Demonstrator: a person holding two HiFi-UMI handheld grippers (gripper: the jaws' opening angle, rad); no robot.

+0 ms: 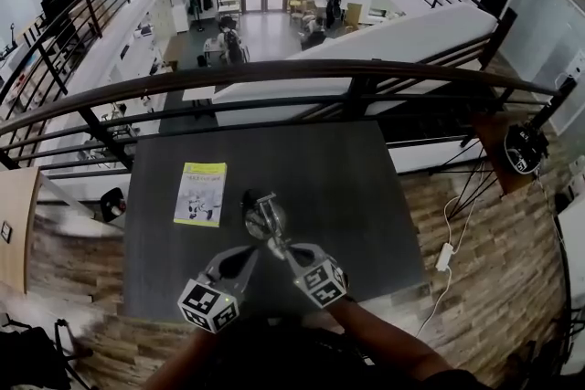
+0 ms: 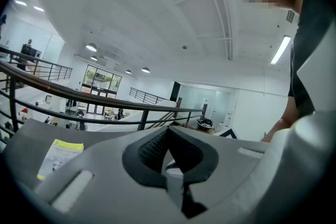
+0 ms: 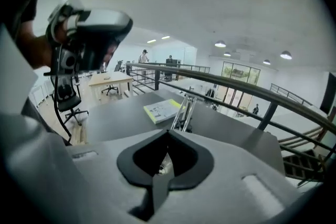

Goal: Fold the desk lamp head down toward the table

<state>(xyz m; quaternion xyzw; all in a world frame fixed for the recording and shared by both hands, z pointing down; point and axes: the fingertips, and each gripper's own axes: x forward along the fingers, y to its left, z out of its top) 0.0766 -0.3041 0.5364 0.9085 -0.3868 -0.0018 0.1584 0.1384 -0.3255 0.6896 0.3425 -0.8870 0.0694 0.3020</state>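
Observation:
The desk lamp [image 1: 265, 216] stands near the middle of the dark table [image 1: 356, 196], its silver arms rising from a dark round base. My right gripper [image 1: 277, 247] is at the lamp's upper end with its jaws closed together. In the right gripper view the lamp arms [image 3: 185, 112] stand just beyond the right gripper [image 3: 168, 136], and a silvery bit shows under the closed jaws; no grip on it shows. My left gripper [image 1: 249, 253] hangs close beside the lamp on the left, and the left gripper [image 2: 168, 131] looks shut in its own view.
A yellow-and-white booklet [image 1: 201, 194] lies on the table left of the lamp. A dark railing [image 1: 274, 73] runs along the table's far edge, with an open hall below. A white cable and power brick [image 1: 445, 256] lie on the wooden floor to the right.

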